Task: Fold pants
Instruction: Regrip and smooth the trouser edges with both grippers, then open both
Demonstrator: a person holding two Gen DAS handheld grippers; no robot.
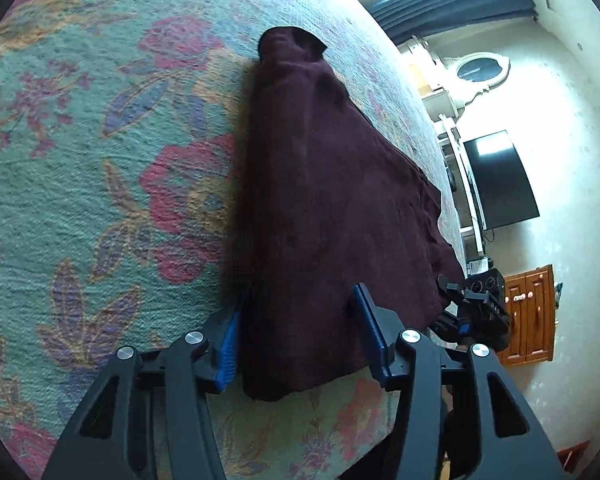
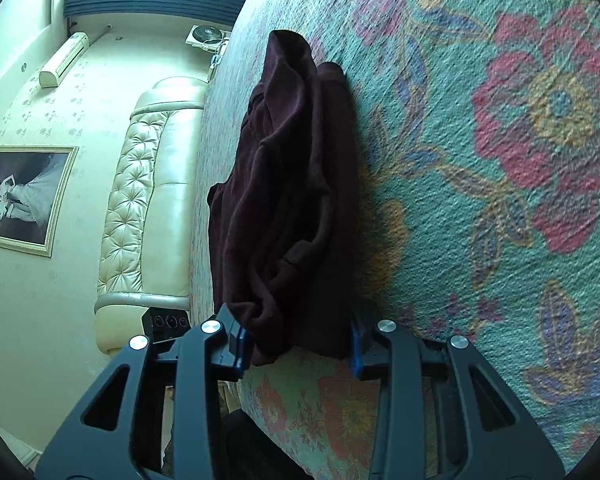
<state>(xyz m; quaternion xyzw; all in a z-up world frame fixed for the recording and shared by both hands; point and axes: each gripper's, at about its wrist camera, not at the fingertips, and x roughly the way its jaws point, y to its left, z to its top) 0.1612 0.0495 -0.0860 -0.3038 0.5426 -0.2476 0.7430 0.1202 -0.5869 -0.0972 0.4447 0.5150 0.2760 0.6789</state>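
Note:
Dark maroon pants (image 1: 324, 200) lie in a long folded heap on a floral bedspread (image 1: 100, 184). In the left wrist view my left gripper (image 1: 300, 312) is open, its blue pads (image 1: 228, 352) on either side of the near end of the cloth. In the right wrist view the pants (image 2: 288, 184) are bunched and creased. My right gripper (image 2: 296, 340) is open with its fingers straddling the near edge of the cloth; the fingertips are partly hidden under it. The right gripper also shows in the left wrist view (image 1: 472, 308) at the pants' right corner.
The bedspread (image 2: 500, 160) covers a bed whose edge runs close to the pants. A cream tufted headboard (image 2: 140, 200), a framed picture (image 2: 24, 196), a television (image 1: 500, 180) and a wooden cabinet (image 1: 528, 316) stand beyond the bed.

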